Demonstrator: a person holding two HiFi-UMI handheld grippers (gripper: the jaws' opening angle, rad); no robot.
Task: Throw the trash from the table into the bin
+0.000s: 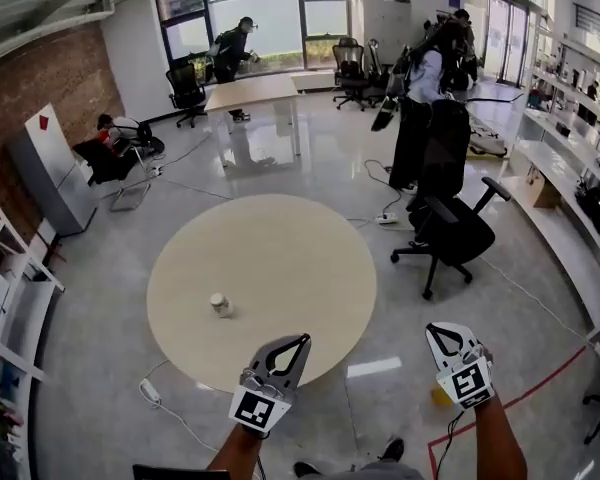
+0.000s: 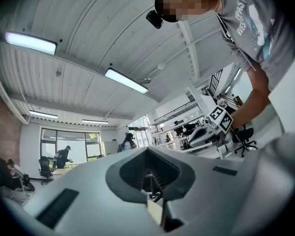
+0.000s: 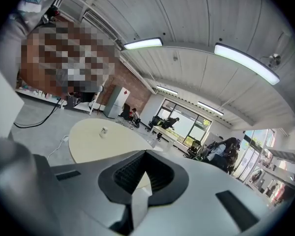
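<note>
The trash, a small crumpled pale cup [image 1: 220, 304], lies on the round beige table [image 1: 280, 258] left of its middle. The right gripper view also shows the cup [image 3: 104, 131], far off on the table [image 3: 88, 141]. My left gripper [image 1: 302, 339] hangs over the table's near edge, to the right of the cup and apart from it, jaws shut with nothing between them. My right gripper [image 1: 432, 329] is over the floor beyond the table's right side, also shut and empty. In their own views the left gripper [image 2: 155, 200] tilts up toward the ceiling and the right gripper [image 3: 140, 191] points across the table. No bin is in view.
A black office chair [image 1: 450, 233] stands right of the table, with people [image 1: 420, 98] behind it. A white cable and power strip [image 1: 150, 393] lie on the floor at the table's near left. Shelves [image 1: 5, 308] line the left wall. A red floor line [image 1: 540, 383] runs at lower right.
</note>
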